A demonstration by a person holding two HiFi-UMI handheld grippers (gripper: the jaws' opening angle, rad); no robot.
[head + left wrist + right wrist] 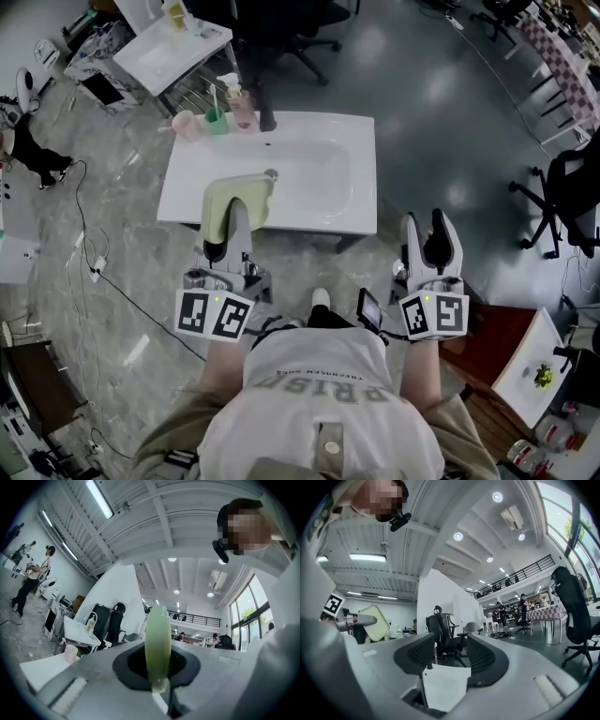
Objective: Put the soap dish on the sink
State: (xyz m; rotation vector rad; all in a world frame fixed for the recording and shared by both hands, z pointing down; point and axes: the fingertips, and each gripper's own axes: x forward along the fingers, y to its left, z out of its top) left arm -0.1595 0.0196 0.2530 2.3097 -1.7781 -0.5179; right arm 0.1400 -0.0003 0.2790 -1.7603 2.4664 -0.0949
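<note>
Gripping what was the left gripper [228, 225] shown? (Q)

(A) Its 2 jaws were clamped on the pale green soap dish [236, 192], which jutted ahead of them, above the near edge of the white sink [361, 178]. The right gripper [429, 225], alongside, had its jaws apart and empty.

The sink [361, 169] is bare along its right side and front-right rim. At its back-left corner stand 2 cups [185, 125], a pump bottle [242, 108] and a dark tap [266, 111].

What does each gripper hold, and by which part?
The left gripper grips the pale green soap dish by its rim. The right gripper is open and holds nothing.
</note>
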